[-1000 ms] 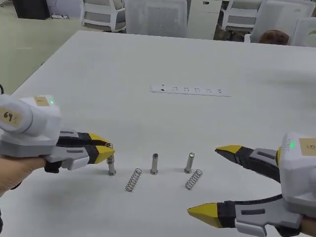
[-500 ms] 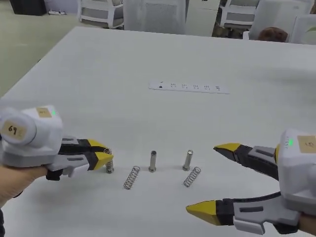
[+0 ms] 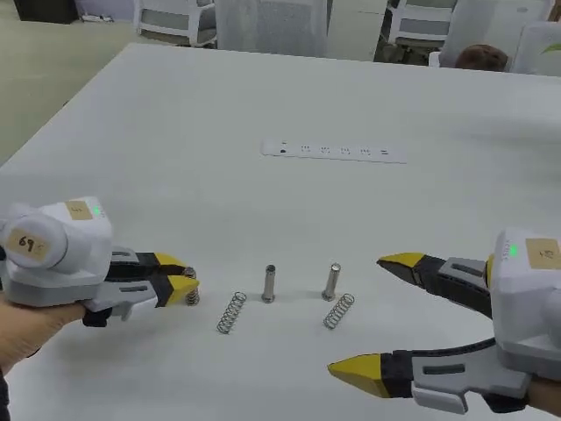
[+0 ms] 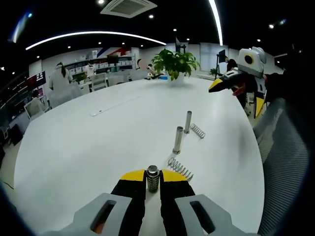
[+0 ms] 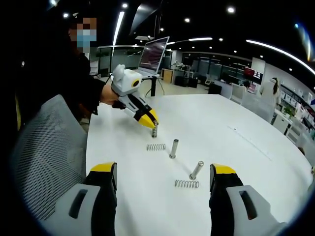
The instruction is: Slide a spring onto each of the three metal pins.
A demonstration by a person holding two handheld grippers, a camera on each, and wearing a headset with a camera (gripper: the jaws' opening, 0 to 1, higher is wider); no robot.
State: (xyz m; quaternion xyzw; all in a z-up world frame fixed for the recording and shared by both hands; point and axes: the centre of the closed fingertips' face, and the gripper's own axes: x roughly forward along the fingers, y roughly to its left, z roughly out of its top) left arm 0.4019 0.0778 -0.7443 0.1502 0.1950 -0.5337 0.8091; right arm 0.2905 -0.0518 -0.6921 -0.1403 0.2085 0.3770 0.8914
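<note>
Two springs lie loose; left claw pinches what seems a spring-clad pin, right claw gapes wide.

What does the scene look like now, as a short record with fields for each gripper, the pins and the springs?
left gripper: shut on the fitted spring of the left pin
right gripper: open, holding nothing
middle pin: upright, bare
right pin: upright, bare
left loose spring: lying on the table, near the middle pin
right loose spring: lying by the right pin
</note>
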